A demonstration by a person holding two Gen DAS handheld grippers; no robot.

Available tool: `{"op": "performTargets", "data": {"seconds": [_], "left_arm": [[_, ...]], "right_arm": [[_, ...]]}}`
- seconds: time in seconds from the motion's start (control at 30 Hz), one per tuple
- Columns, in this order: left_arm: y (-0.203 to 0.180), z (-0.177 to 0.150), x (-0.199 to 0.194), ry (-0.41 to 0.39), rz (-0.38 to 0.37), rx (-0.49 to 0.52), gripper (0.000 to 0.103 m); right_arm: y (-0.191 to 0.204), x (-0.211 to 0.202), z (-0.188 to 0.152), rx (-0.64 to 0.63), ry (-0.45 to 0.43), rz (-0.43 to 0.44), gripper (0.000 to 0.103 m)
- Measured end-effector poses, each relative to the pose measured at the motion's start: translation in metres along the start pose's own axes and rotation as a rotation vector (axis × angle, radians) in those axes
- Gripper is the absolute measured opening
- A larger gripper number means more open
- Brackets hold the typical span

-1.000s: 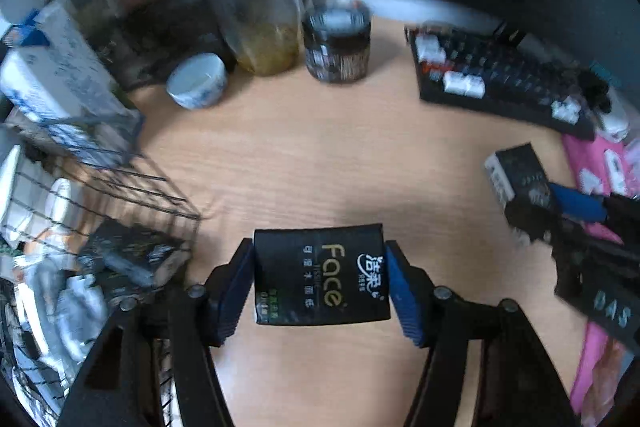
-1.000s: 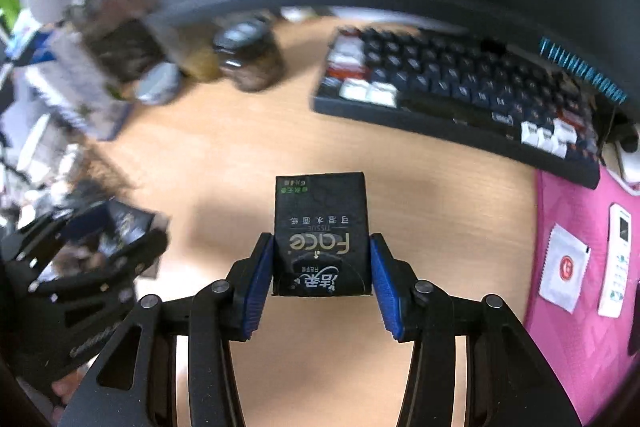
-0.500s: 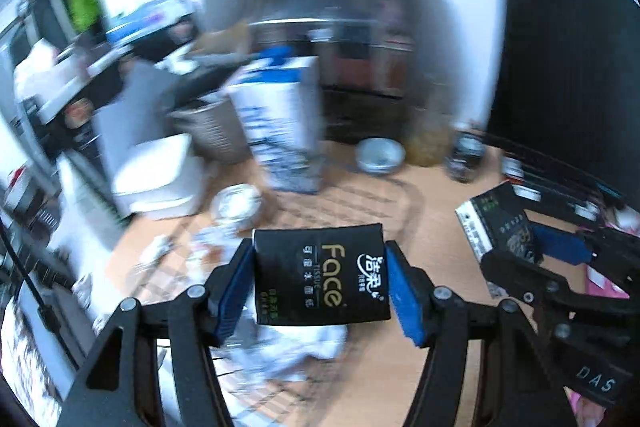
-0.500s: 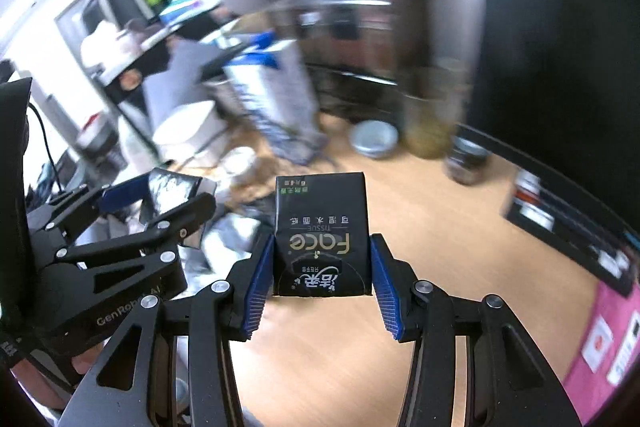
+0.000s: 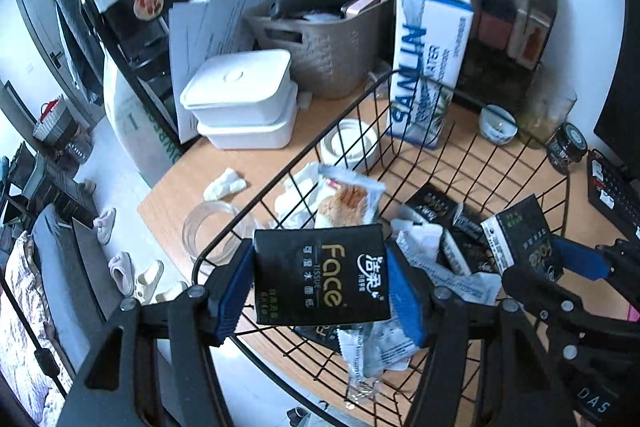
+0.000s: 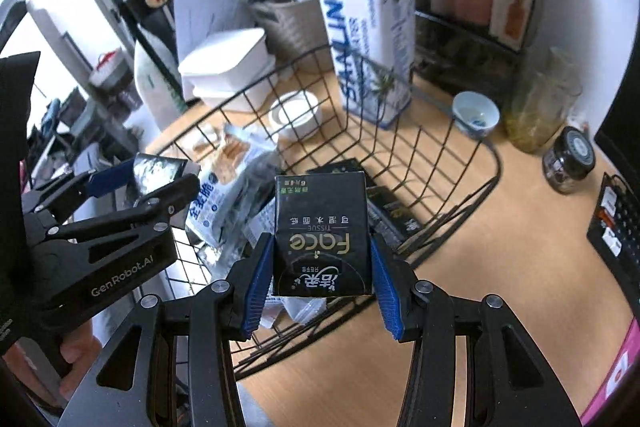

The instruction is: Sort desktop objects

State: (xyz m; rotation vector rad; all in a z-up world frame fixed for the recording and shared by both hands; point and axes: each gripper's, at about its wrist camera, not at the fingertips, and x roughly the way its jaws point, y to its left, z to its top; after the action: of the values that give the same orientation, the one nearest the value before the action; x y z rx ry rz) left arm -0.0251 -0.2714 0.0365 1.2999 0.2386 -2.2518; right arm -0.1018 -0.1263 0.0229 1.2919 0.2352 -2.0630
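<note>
Left gripper (image 5: pixel 322 283): blue-padded fingers (image 5: pixel 234 291) pressed against both short sides of a black "Face" tissue pack (image 5: pixel 322 277), held crosswise, label facing the camera. It hangs above the near rim of the black wire basket (image 5: pixel 376 83).

Right gripper (image 6: pixel 320 267): fingers (image 6: pixel 256 275) closed to the width of a second black tissue pack (image 6: pixel 322 235), held lengthwise with its print upside down from this side. It sits over the basket's near edge (the left gripper shows at the far left of this view, its own pack caught between blue pads).

Basket contents: a snack packet (image 5: pixel 346 199) with a biscuit picture, crumpled white wrappers (image 5: pixel 436 267), several flat black sachets (image 5: pixel 432 205).

Surface (image 6: pixel 520 227), light wood, beyond and around the basket:
- blue-and-white carton (image 5: pixel 430 67), upright, just behind the basket's far rim
- small blue-patterned bowl (image 6: pixel 476 113)
- dark glass jar (image 6: pixel 570 159) with a black lid
- stacked white lidded containers (image 5: pixel 244 99)
- grey woven bin (image 5: pixel 320 43)
- roll of clear tape (image 5: pixel 208 233) just outside the basket's left wall
- edge of a dark keyboard (image 6: pixel 618 219), far right.
</note>
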Motion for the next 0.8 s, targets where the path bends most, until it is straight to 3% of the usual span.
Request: {"op": "performTargets", "data": {"seconds": [0.3,0.4,0.5,0.8], "left_arm": [[0.005,-0.009,0.005,0.012,-0.009,0.001,0.069],[0.002,-0.011,0.003,0.009,-0.007,0.01,0.074],[-0.001,-0.016,-0.006,-0.01,0.01,0.017,0.08],[0.007,-0.053,-0.054,-0.072,0.031,-0.029,0.083]], "right_arm": [[0.011,0.014,-0.003,-0.023,0.021,-0.017,0.048],[0.011,0.013,-0.004,-0.019,0.015,-0.008,0.051],[0.011,0.005,-0.005,-0.013,-0.003,-0.013,0.057],[0.017,-0.042,-0.037,-0.032,-0.08,-0.013,0.065]]}}
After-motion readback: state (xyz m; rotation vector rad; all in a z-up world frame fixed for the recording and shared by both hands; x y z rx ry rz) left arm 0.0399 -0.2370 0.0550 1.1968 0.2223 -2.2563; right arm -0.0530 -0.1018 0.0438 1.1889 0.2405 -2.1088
